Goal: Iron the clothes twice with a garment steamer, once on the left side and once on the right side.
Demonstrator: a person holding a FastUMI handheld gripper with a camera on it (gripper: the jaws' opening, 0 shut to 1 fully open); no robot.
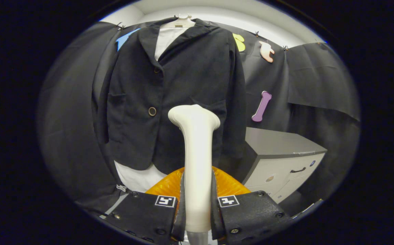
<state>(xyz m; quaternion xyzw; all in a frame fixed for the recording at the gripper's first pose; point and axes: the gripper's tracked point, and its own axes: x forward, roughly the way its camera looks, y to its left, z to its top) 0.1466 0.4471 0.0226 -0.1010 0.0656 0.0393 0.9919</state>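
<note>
The gripper (198, 200) has its two fingers (182, 204) pressed against the sides of a white garment steamer (197, 149), one on each flank of the handle, so the steamer is clamped between them. The steamer stands upright from the fingers, its shaft rising straight and flaring into a broad, rounded head at the top. That head lies over the lower front of a dark jacket (176, 95), on the panel just beside the round button (152, 111); whether the head actually touches the cloth cannot be told.

The jacket hangs facing the gripper on a pale hanger (179, 22), lapels open at the neck over a white shirt (166, 39), whose lower edge also shows beneath the jacket's hem (a small white tie or tag hangs near that edge). One sleeve hangs down each side of the jacket.

Just behind the fingers, low around the steamer's shaft, sits an orange ribbed object (229, 185); what it is cannot be made out. Beyond the fingers and beside the jacket stands a grey cabinet (278, 160) with drawers and a dark handle. Black cloth (319, 78) drapes the booth's wall behind everything.
</note>
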